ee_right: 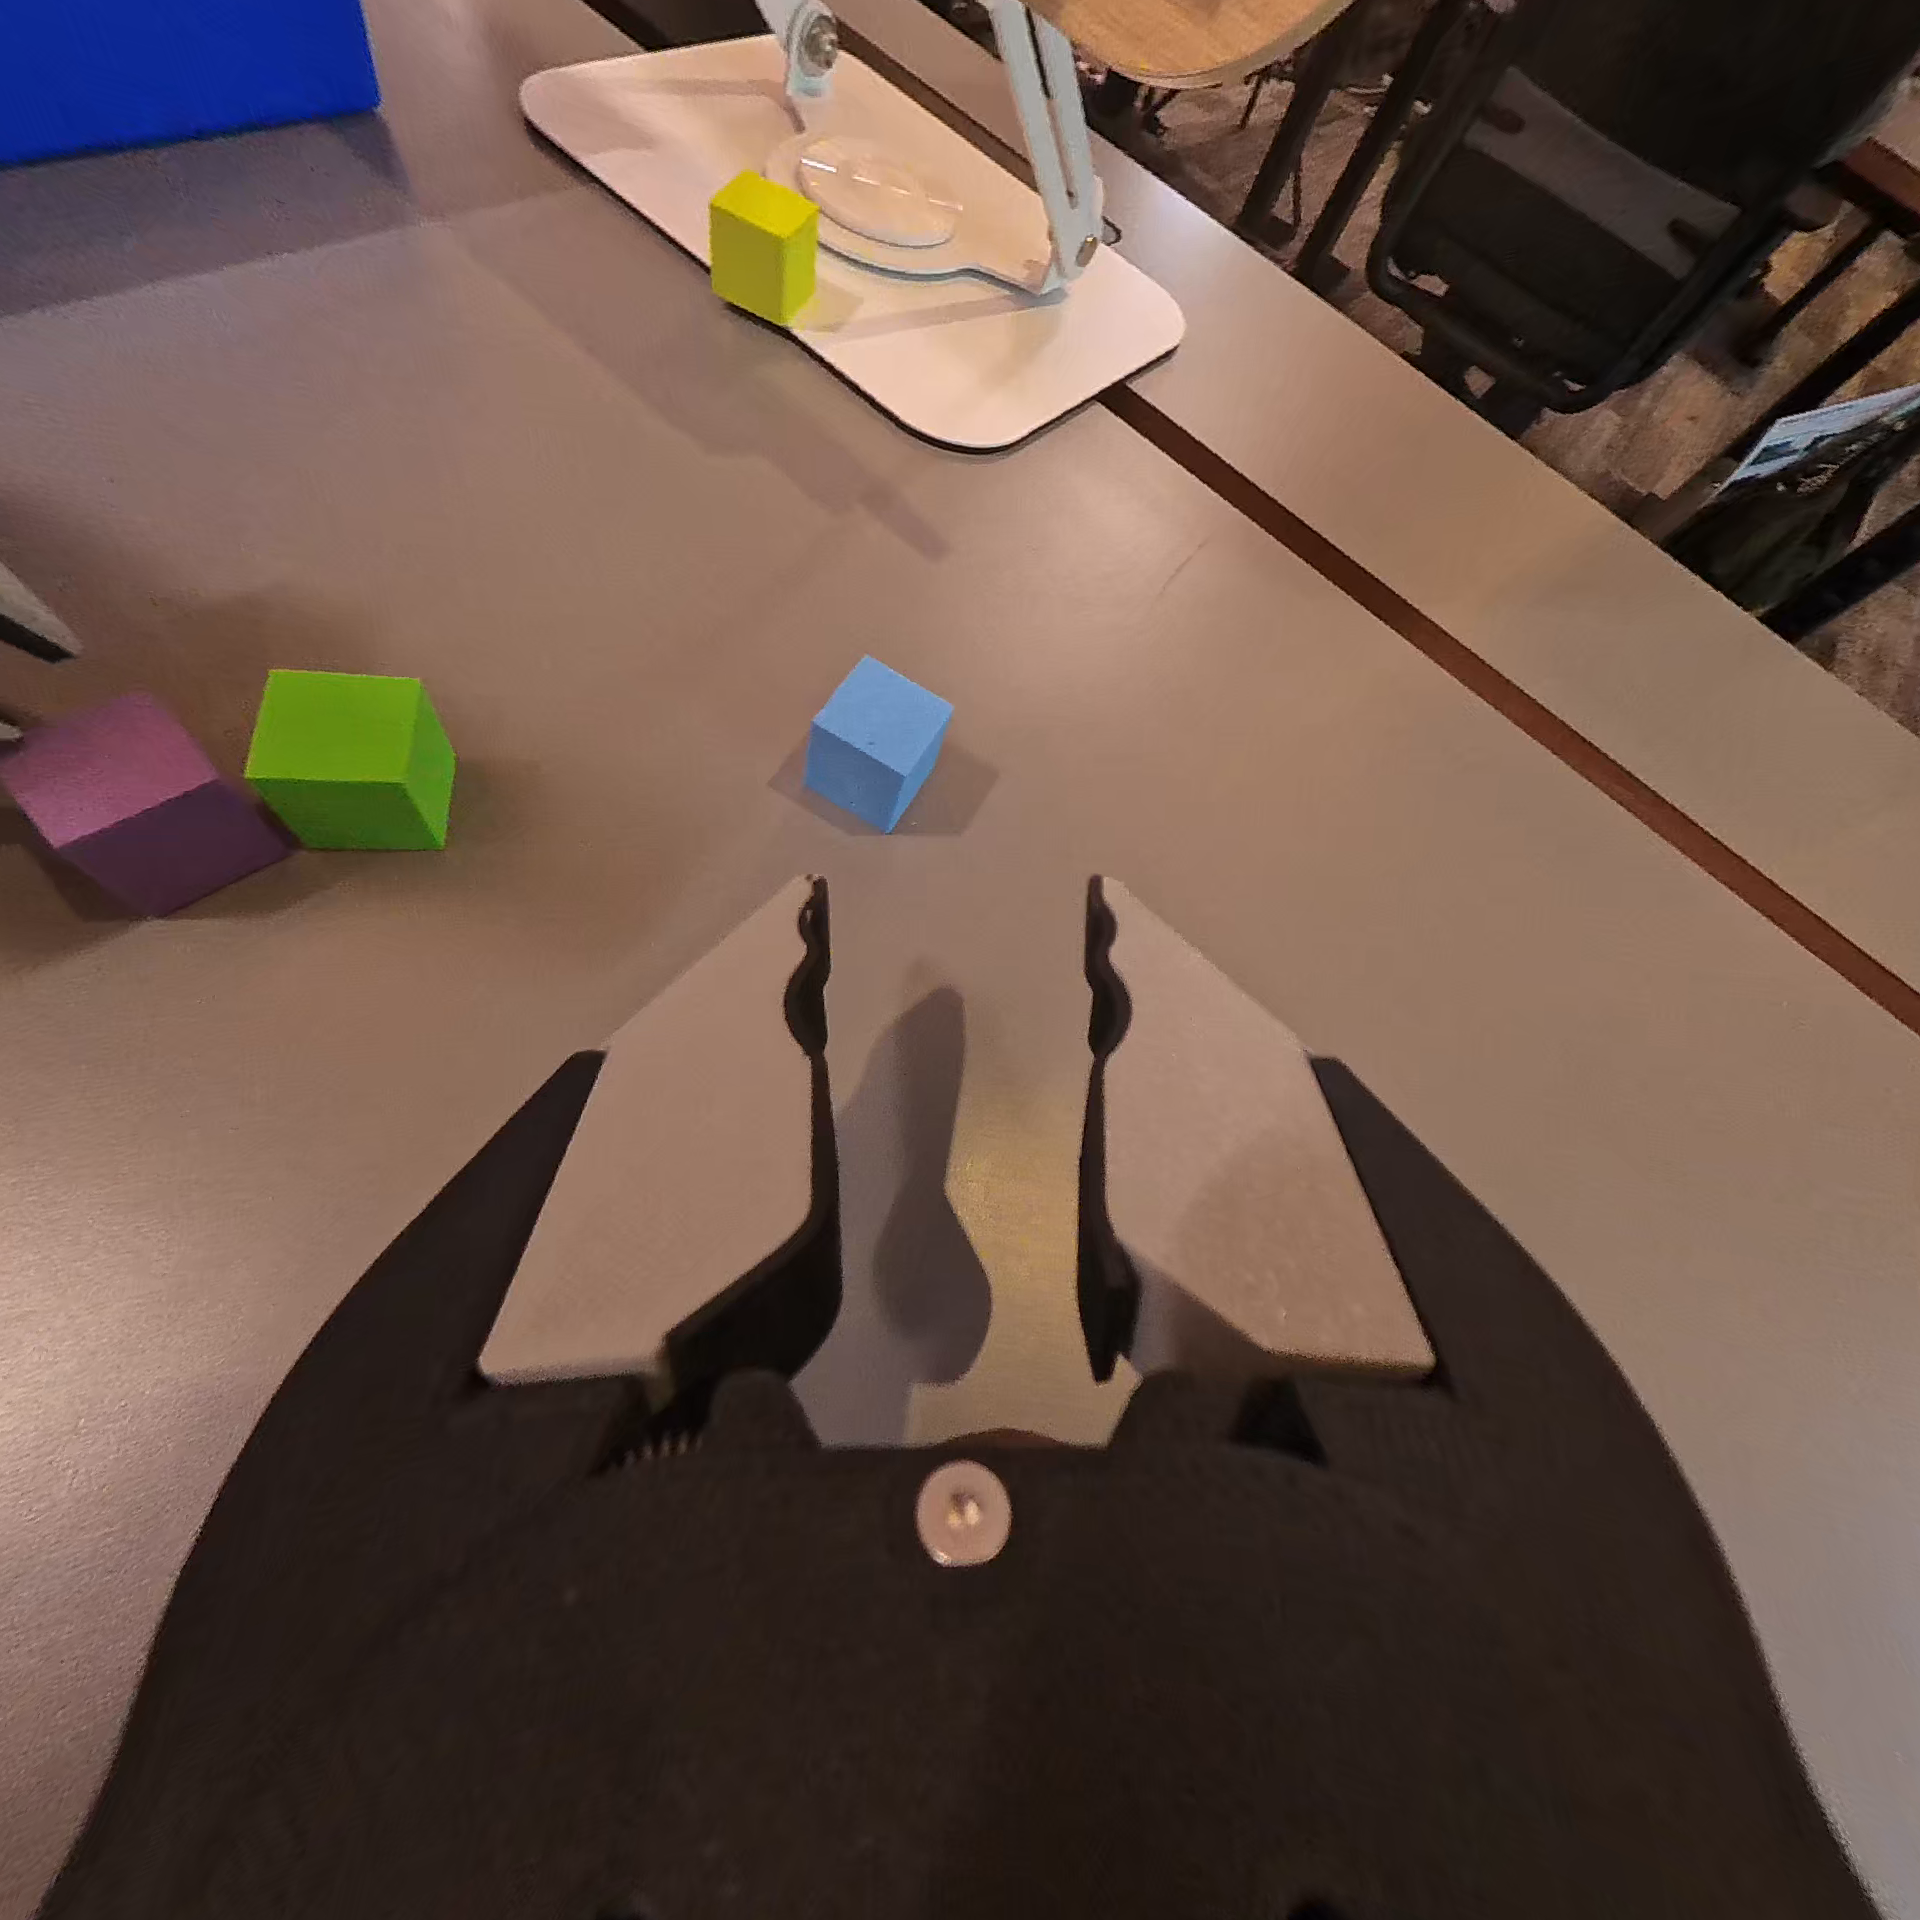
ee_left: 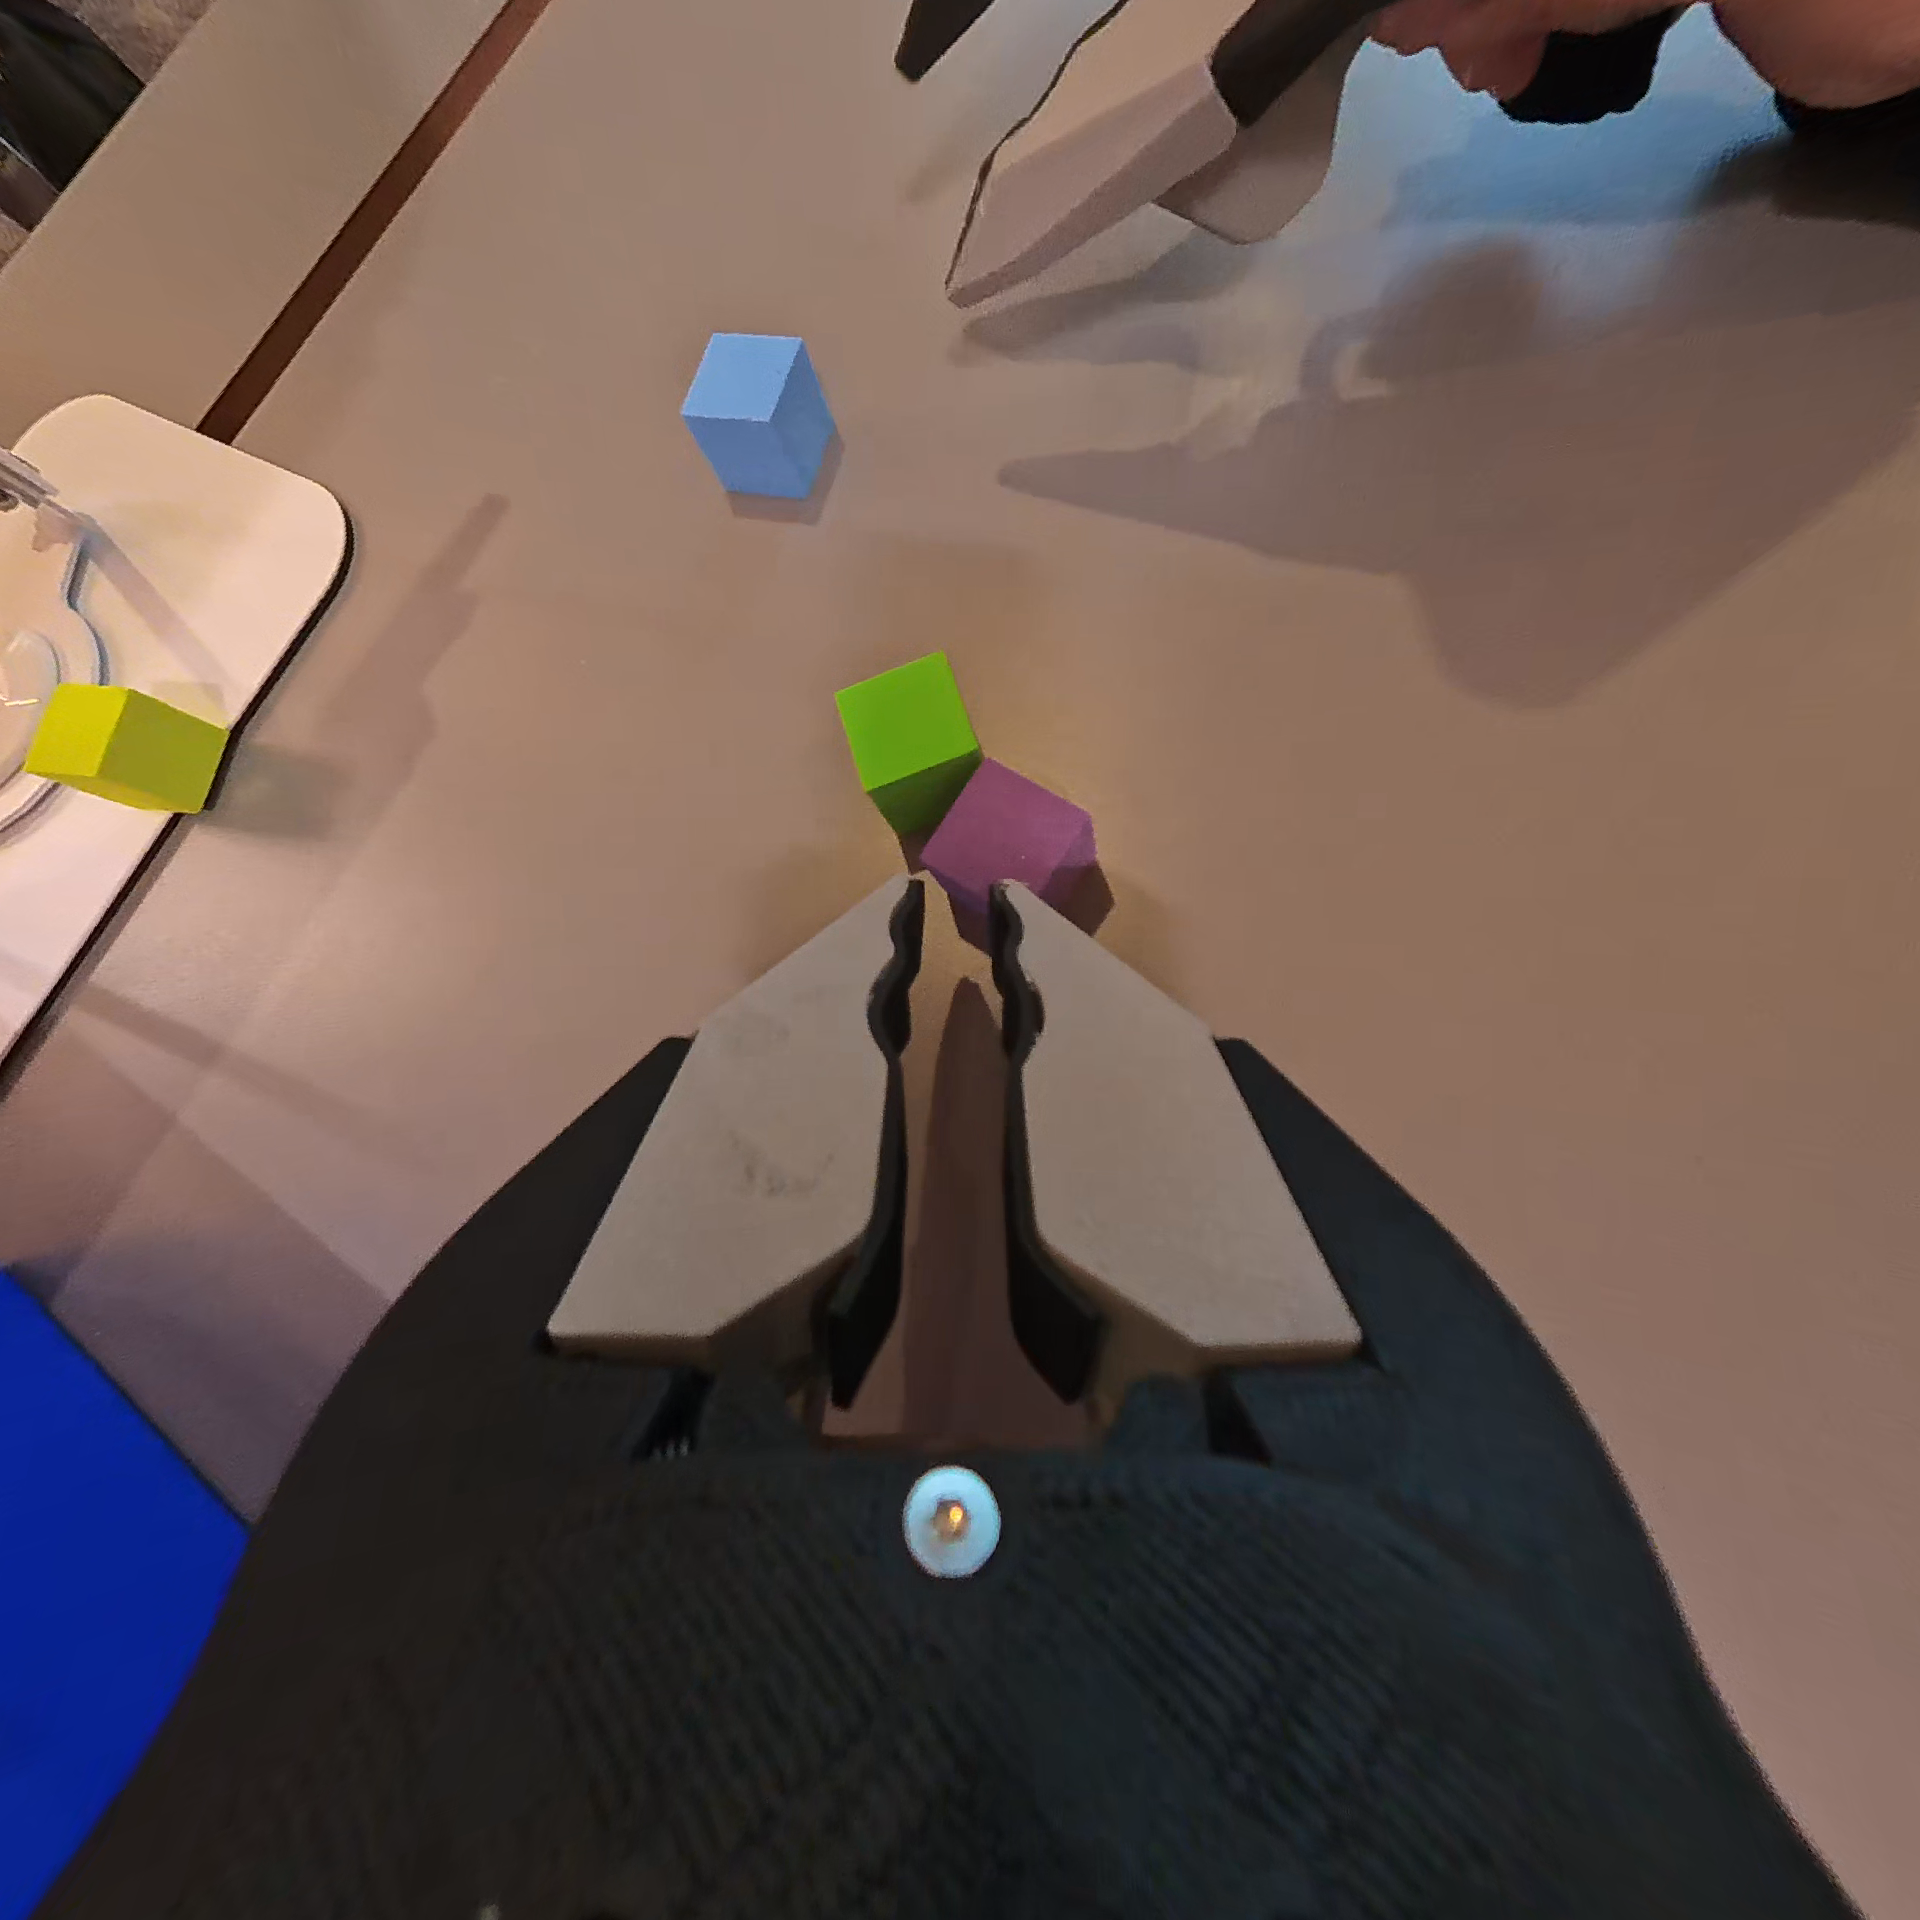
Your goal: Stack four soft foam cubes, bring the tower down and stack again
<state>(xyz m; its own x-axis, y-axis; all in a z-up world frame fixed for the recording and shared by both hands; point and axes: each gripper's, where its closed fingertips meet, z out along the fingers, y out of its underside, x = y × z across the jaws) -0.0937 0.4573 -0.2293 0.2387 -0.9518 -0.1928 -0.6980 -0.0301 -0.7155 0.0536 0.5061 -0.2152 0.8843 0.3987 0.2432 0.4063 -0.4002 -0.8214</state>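
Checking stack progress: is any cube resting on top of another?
No: the purple cube, green cube, blue cube and yellow cube all sit singly.

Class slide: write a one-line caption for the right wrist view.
Open right gripper faces the blue cube; green cube and purple cube lie left.

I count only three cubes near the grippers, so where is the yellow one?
The yellow cube sits apart on the white board beside the magnifier stand's lens, far left in the left wrist view, beyond the blue cube in the right.
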